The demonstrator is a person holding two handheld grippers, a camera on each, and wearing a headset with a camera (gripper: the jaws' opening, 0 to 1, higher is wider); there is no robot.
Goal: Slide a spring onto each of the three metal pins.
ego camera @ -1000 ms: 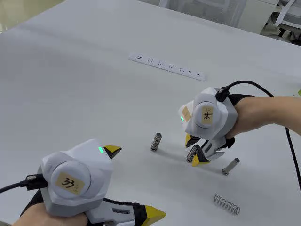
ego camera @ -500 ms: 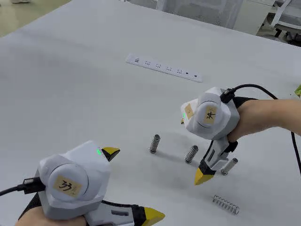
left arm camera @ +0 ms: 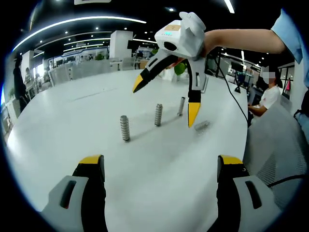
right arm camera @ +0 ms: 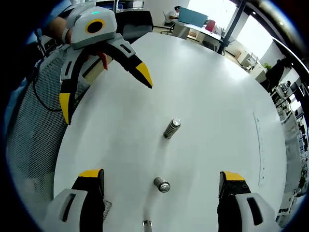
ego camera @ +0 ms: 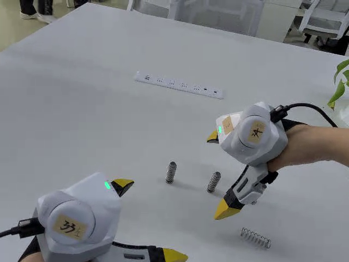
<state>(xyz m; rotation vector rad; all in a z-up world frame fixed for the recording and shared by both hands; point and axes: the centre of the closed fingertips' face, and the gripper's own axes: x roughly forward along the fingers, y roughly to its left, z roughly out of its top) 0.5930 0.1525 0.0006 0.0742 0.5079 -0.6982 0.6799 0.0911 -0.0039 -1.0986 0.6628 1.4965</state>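
Two upright metal pins each carry a spring: one [ego camera: 171, 172] at the left, one [ego camera: 213, 182] to its right. A third pin [left arm camera: 181, 106] stands bare beyond them in the left gripper view. A loose spring [ego camera: 255, 238] lies on the white table [ego camera: 98, 109]. My right gripper [ego camera: 219, 172] hangs open above the table, just right of the second pin, holding nothing. My left gripper [ego camera: 148, 219] is open near the front edge, also with nothing in it. The right gripper view looks down on the sprung pins [right arm camera: 171, 128] [right arm camera: 161, 184].
A white power strip [ego camera: 179, 85] lies farther back on the table. A plant leaf [ego camera: 338, 87] shows at the right edge. Chairs and a person's legs stand beyond the far side of the table.
My right gripper has let go of the spring on the second pin, opened and lifted away to the right. The head camera has shifted too.
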